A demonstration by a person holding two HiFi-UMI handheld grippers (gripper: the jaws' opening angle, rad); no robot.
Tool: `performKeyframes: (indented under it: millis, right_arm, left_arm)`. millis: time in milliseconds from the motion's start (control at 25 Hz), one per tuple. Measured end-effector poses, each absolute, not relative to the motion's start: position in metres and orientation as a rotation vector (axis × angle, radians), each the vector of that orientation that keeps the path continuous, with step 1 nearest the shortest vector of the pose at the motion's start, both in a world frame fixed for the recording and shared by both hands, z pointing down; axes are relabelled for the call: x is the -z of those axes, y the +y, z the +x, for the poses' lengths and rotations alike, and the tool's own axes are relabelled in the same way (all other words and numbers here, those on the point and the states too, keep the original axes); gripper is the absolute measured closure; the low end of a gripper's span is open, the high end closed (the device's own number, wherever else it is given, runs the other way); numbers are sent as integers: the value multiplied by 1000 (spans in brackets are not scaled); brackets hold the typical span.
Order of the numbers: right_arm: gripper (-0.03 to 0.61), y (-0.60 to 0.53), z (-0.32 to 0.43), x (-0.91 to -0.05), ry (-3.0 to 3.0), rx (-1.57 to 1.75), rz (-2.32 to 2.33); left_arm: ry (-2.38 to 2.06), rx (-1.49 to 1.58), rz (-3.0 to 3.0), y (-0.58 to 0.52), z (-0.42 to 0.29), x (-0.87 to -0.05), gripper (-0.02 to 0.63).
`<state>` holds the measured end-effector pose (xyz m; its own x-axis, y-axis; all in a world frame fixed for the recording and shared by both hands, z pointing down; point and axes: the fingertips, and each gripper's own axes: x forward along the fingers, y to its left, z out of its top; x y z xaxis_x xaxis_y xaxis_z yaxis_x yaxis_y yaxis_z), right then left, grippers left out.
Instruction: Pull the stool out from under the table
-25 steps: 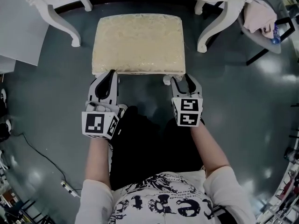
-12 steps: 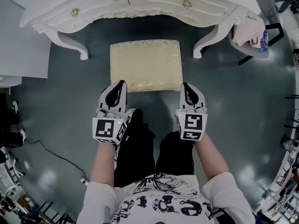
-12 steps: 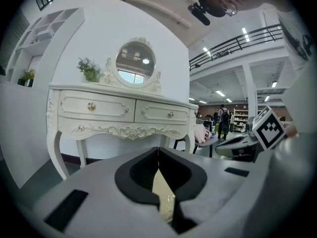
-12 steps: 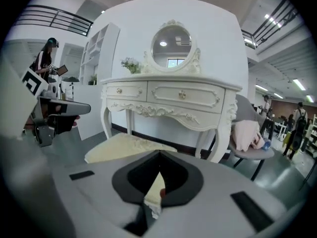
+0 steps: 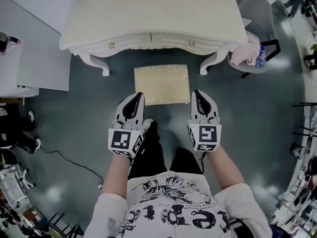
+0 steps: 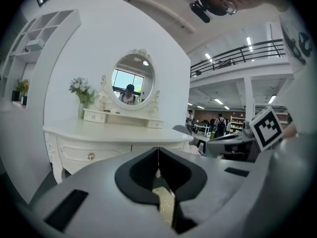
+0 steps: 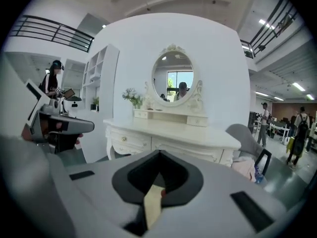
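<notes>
Rectangular stool (image 5: 162, 85) with a cream padded seat and shiny, crinkly cover stands on the dark grey floor (image 5: 74, 108), clear of the white curvy-legged table (image 5: 153, 19). Left gripper (image 5: 138, 96) and right gripper (image 5: 196, 93), smooth grey shells with black pads, both have jaws closed on nothing. Stool legs are hidden under the seat. The oval mirror (image 7: 173, 81) shows only in the gripper views.
</notes>
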<state>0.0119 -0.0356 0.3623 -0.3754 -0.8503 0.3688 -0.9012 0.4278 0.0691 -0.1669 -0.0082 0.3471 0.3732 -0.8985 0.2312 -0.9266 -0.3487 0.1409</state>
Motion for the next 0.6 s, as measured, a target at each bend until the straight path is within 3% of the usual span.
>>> performKeyframes:
  millis: [320,600]
  right_arm:
    - [561,-91,-39,-197,-2452,-90,1590]
    - [561,-105,-71,-128,-2518,-26,1668]
  left_arm:
    - [-1675,-130,2461,-41,-223,-215,594]
    - [-1730,-61,2534,-65,-264,-138,594]
